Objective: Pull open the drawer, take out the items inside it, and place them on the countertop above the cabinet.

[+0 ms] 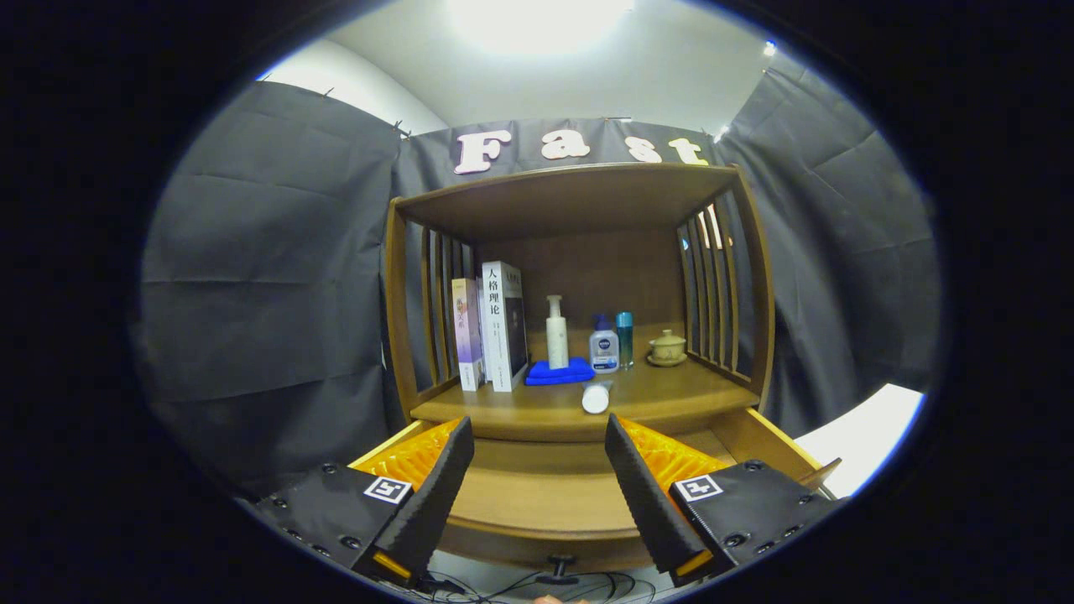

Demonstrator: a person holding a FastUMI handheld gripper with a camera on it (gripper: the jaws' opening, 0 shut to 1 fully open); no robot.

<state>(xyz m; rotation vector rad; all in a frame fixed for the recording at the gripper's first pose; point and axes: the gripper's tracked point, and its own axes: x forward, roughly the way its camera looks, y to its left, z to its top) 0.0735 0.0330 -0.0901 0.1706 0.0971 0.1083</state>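
Spread, empty gripper (537,495) hangs over the pulled-out drawer (545,495), countertop (671,398) beyond.

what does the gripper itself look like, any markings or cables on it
The gripper has two wedge-shaped fingers with ribbed inner faces, standing apart and open over the pulled-out drawer. Each is mounted on a dark block fixed with round screws and bearing a square black-and-white marker tag. Thin dark cables trail below.

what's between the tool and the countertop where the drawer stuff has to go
Nothing visible blocks it. The tool is open above the pulled-out drawer, and the countertop lies just beyond. A white tube lies at its front edge, with bare wood either side.
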